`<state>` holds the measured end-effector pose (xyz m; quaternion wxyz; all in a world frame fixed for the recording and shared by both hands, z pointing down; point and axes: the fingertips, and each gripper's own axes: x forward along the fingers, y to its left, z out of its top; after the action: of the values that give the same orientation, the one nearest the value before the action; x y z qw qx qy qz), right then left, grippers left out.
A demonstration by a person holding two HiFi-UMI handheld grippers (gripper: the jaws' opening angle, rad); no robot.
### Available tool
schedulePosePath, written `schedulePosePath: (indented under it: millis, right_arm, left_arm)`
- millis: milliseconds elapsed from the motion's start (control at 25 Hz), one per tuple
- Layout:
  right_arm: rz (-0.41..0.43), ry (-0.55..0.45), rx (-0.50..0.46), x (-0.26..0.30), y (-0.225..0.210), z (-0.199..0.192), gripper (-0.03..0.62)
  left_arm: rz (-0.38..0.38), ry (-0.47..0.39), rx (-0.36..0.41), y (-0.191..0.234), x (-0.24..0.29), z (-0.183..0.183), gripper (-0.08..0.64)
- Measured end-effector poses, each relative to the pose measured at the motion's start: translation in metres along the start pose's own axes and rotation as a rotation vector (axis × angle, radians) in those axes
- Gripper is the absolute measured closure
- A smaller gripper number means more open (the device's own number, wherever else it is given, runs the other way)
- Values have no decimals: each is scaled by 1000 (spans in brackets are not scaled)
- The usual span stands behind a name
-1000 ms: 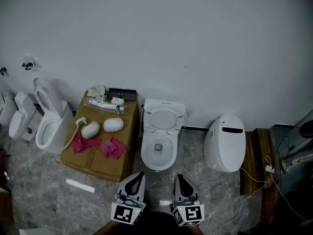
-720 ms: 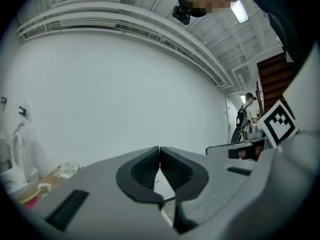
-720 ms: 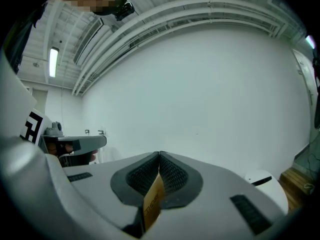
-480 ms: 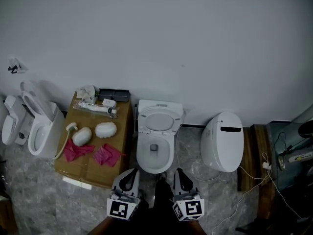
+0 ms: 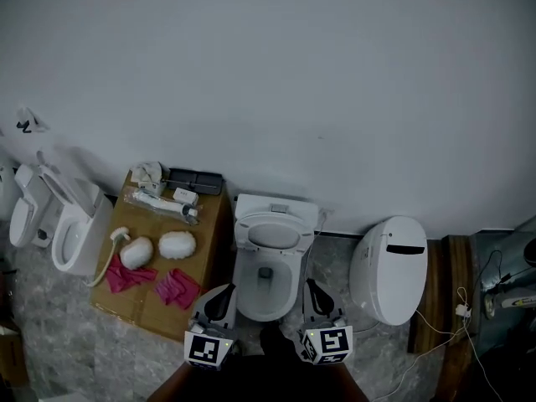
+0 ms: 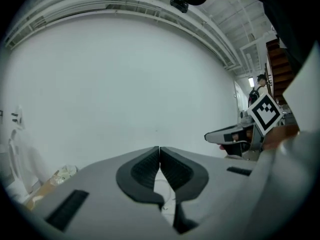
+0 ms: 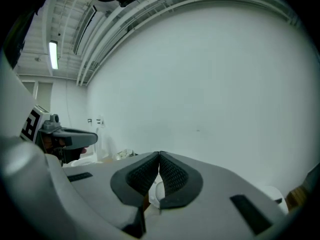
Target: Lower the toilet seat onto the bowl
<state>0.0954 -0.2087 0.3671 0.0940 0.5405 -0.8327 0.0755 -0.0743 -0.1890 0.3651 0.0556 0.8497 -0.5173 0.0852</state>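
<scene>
Head view shows the toilet (image 5: 266, 285), seat (image 5: 275, 235) up. Gripper views show left hand-held gripper (image 6: 159, 149) and right hand-held gripper (image 7: 159, 154) closed, empty.

This is a warehouse-like hall for showing or testing sanitary ware, not a home bathroom. An open toilet (image 5: 266, 287), a closed toilet (image 5: 389, 268) and another toilet (image 5: 74, 237) line a bare white wall (image 5: 276, 82) on a marbled grey floor (image 5: 59, 333). A cardboard box (image 5: 213, 233) stands between two of them, loose cables (image 5: 459, 311) trail nearby, and a strip light (image 7: 53, 54) hangs from the high ribbed ceiling (image 7: 70, 11).

glossy white ceramic toilet (image 5: 270, 258), brown cardboard box (image 5: 209, 233), polished marbled floor (image 5: 59, 333), matt wall (image 5: 293, 82)
</scene>
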Motion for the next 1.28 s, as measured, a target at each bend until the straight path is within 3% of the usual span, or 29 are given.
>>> schedulePosePath:
  millis: [400,600,720,1040,1280]
  right_arm:
    - [123,182,-91,103,-78,-29,563]
    - [191,299,-156,146,-101,-65,561]
    - [239,376,-210,168,-110,-99,561]
    - [360,589,-384,220,-123,-186,537]
    - [370,667,-451,251,-138,-231,491]
  left_arm:
    - [-60,175,26,21,129,-28,546]
    - [-133,247,144,36,185,-65,541]
    - [-183,326,175,40,209,-91,477]
    - [-300,505,414,56,266,-157,434]
    - [-389,617,577,62,296,-212,413]
